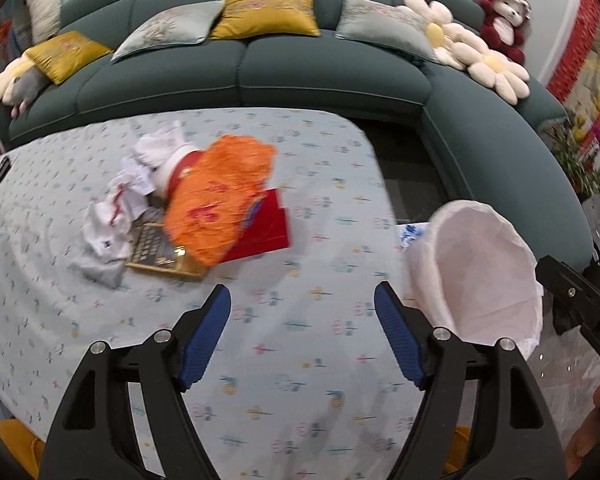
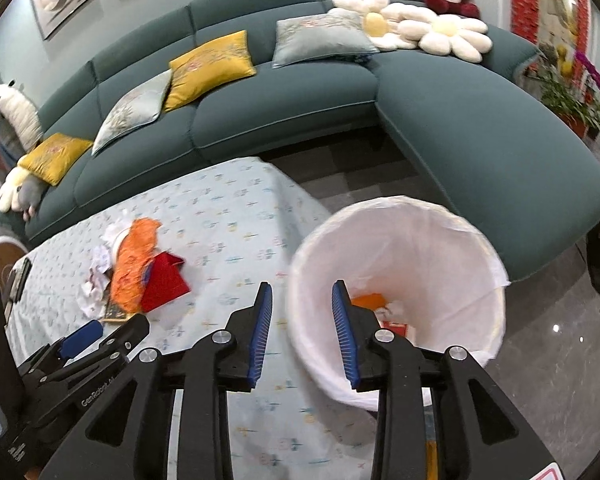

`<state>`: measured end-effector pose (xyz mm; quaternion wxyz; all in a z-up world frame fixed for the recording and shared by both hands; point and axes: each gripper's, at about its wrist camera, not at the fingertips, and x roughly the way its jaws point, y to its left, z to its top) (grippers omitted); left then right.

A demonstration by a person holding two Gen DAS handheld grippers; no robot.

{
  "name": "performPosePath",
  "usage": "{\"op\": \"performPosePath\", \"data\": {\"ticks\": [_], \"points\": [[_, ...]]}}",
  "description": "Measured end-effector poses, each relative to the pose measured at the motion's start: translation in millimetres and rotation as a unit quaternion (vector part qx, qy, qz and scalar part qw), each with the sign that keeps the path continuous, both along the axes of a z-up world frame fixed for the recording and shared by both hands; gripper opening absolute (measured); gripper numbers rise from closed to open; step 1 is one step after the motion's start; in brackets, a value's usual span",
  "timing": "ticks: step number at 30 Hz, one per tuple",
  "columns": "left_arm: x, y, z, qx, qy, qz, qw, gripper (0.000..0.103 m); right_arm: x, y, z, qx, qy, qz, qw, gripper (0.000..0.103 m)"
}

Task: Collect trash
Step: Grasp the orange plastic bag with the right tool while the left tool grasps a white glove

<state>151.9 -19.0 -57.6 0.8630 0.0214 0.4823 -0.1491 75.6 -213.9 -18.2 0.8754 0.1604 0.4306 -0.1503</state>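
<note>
Behind everything runs a big dark green sofa (image 1: 320, 76) with yellow and grey pillows, flower cushions (image 1: 476, 52) and a red teddy bear (image 1: 504, 20) in the upper right of the left wrist view. Close to the camera is a table with a light blue cloth (image 1: 292, 344) full of tiny flowers.

On the left side of the cloth sits a pile of trash. First come crumpled white papers (image 1: 108, 220). Next to them is a white cup with a red band (image 1: 178, 172), lying on its side. An orange bag (image 1: 220, 196) lies on top of the pile, over a dark booklet with a gold edge (image 1: 156, 252) and a red folder (image 1: 266, 228).

In the lower middle of that view is the left gripper (image 1: 302, 312). Its blue pads stand wide apart and nothing is between them.

To the right, at the table edge, is a bin with a white liner (image 1: 484, 272).

In the right wrist view the same pile (image 2: 136, 272) is at the middle left, well apart from the bin (image 2: 420, 248) on the right. Some orange and white scraps (image 2: 370, 302) lie inside the bin. The right gripper (image 2: 302, 304) is at the lower middle, over the near rim of the bin. Its pads are a little apart and hold nothing
</note>
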Motion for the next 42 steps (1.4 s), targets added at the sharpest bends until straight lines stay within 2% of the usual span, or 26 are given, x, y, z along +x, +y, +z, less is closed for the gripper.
{"op": "performPosePath", "data": {"ticks": [7,10,12,17,22,31,37,42], "points": [[12,50,-7,0.0,0.006,0.037,0.9993,0.071,22,44,-3,-0.001,0.008,0.037,0.999,0.031],[19,70,-10,0.001,0.01,0.053,0.9985,0.077,32,63,-4,-0.001,0.011,0.052,0.999,0.032],[23,86,-11,0.001,0.004,0.063,0.998,0.078,40,75,-6,0.0,0.013,0.062,0.998,0.033],[37,113,-17,0.012,0.001,0.066,0.9977,0.078,61,101,-12,0.002,0.02,0.084,0.996,0.037],[58,145,-26,0.018,0.0,0.076,0.9969,0.078,85,124,-26,0.02,0.031,0.101,0.994,0.037],[112,188,-48,0.025,0.008,0.093,0.9953,0.077,133,161,-54,0.023,0.051,0.126,0.99,0.037],[138,196,-71,0.028,0.028,0.087,0.9954,0.065,154,170,-77,0.028,0.069,0.127,0.989,0.037],[150,204,-86,0.01,0.047,0.087,0.995,0.052,162,166,-93,0.044,0.079,0.117,0.989,0.042]]}}
